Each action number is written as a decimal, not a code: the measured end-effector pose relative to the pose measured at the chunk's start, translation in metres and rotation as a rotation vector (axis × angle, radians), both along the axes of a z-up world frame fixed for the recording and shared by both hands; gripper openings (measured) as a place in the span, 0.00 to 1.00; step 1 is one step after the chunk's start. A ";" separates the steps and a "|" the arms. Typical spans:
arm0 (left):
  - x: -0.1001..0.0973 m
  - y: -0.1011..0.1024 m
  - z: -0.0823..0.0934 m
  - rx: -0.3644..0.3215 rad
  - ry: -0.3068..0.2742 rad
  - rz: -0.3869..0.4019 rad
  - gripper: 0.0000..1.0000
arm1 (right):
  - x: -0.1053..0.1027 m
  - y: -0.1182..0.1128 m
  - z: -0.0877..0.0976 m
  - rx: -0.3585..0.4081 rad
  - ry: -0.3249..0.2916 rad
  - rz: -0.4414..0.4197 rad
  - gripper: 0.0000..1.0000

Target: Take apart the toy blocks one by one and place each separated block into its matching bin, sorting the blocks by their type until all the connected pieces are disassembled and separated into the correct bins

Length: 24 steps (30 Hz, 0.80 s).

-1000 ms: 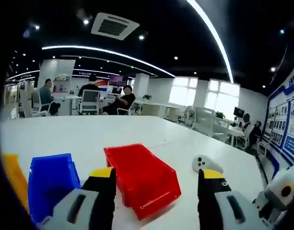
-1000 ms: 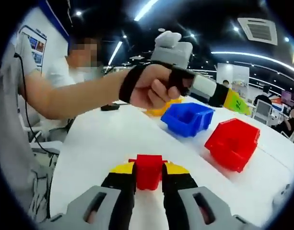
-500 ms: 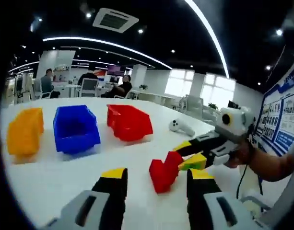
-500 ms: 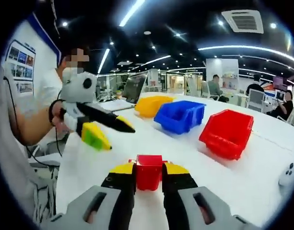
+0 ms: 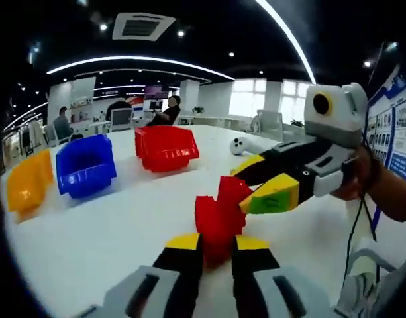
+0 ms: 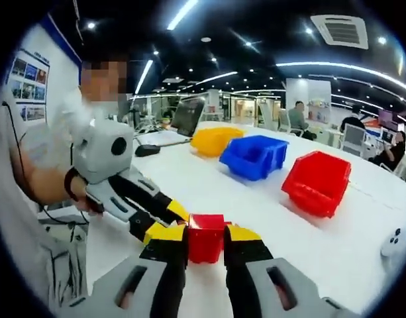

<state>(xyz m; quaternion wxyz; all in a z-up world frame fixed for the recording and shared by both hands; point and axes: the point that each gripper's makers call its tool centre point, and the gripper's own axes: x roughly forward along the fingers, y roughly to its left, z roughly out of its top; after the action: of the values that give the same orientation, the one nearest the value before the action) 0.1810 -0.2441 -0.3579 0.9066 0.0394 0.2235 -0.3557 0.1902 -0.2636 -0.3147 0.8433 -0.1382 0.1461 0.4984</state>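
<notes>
Both tools pinch the joined red blocks point(image 5: 219, 218) between them above the white bench point(image 5: 90, 232): the left tool point(image 5: 216, 246) is closed on one end and the right tool point(image 6: 206, 238) on the other. The blocks look light, rigid and probably slick, so grip the flat sides. The red bin point(image 5: 164, 147), blue bin point(image 5: 87, 165) and yellow bin point(image 5: 27, 189) stand well apart behind, with nothing between.

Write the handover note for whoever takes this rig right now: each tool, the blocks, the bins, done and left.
Left tool: shut on the red block stack.
Right tool: shut on the same stack, from the other end.
The stack is held between both tools above the white table, not yet separated.
Bins in a row: yellow bin, blue bin, red bin; contents cannot be told.
Left: pull the stack apart and bin each block.
</notes>
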 end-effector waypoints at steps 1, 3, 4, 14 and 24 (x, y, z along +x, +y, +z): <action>0.002 0.000 0.001 0.040 -0.044 -0.017 0.18 | 0.000 0.000 0.000 -0.014 -0.009 0.000 0.22; 0.001 0.000 0.001 0.054 -0.041 -0.025 0.18 | -0.005 0.002 0.001 -0.057 -0.025 0.053 0.22; 0.002 0.000 0.000 0.062 -0.046 -0.034 0.18 | -0.006 0.002 0.001 -0.070 -0.028 0.068 0.23; 0.003 0.003 0.000 0.079 -0.062 -0.070 0.18 | -0.025 0.005 0.008 -0.650 -0.383 0.475 0.34; 0.005 0.000 -0.002 0.069 -0.049 -0.086 0.17 | -0.020 0.012 -0.017 -1.106 -0.452 0.948 0.28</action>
<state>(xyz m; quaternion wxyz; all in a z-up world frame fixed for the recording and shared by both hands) 0.1862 -0.2443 -0.3594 0.8938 0.0888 0.2115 -0.3853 0.1702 -0.2513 -0.3321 0.3565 -0.6870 0.1233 0.6210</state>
